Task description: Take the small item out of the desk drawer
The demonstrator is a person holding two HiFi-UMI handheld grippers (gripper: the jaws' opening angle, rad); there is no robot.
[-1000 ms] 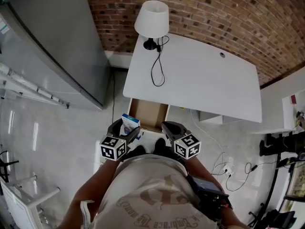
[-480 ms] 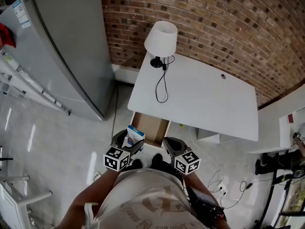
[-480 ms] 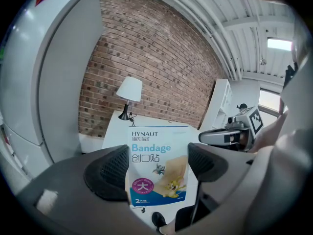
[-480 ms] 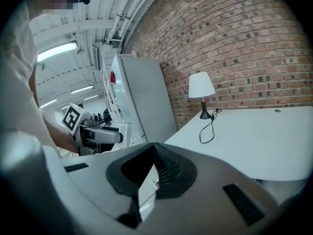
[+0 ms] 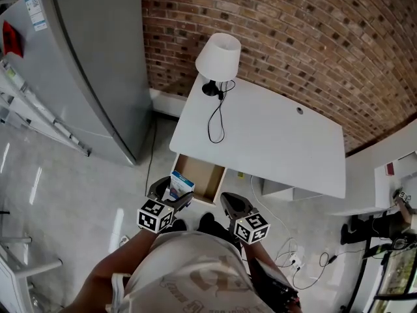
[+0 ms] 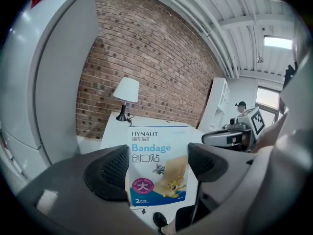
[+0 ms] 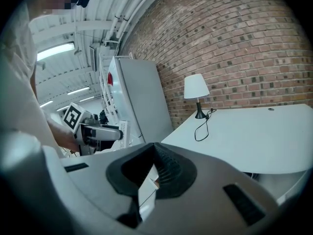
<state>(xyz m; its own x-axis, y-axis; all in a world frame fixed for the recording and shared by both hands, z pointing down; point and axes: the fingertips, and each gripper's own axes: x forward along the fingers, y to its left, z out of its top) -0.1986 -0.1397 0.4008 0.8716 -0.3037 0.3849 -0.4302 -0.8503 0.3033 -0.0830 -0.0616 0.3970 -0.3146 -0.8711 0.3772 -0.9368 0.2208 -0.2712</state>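
Cardboard, blue and white, fills the middle of the left gripper view: the left gripper (image 6: 156,166) is clamped on a small bandage box (image 6: 157,151). Its ribbed pads press the two side edges. The box stands upright with its printed face towards the camera. Pinching the narrow sides looks like a sensible hold for a light, flat carton, since it is unlikely to twist or slide out while it is carried.

From the head view, the box (image 5: 180,183) sits in that gripper (image 5: 171,193) over the front left corner of the drawer (image 5: 203,175). It appears raised clear of the drawer's brown bottom and touches nothing else. As a judgement, the item is already out and only needs a place to go.

The right gripper (image 7: 156,173) has its jaws closed together with nothing between them. It hangs idle close to the person's body (image 5: 233,205), just beside the drawer's front right corner. It is probably kept there out of the way, or ready to push the drawer front in.

The drawer stands pulled out from under the near left edge of the white desk (image 5: 273,142), and what shows of its inside looks bare. At the far left corner of the desk a lamp (image 5: 218,57) stands against the brick wall (image 5: 293,38). Its black cord (image 5: 215,122) loops across the top, well apart from both grippers. A grey fridge (image 5: 85,64) stands to the left.
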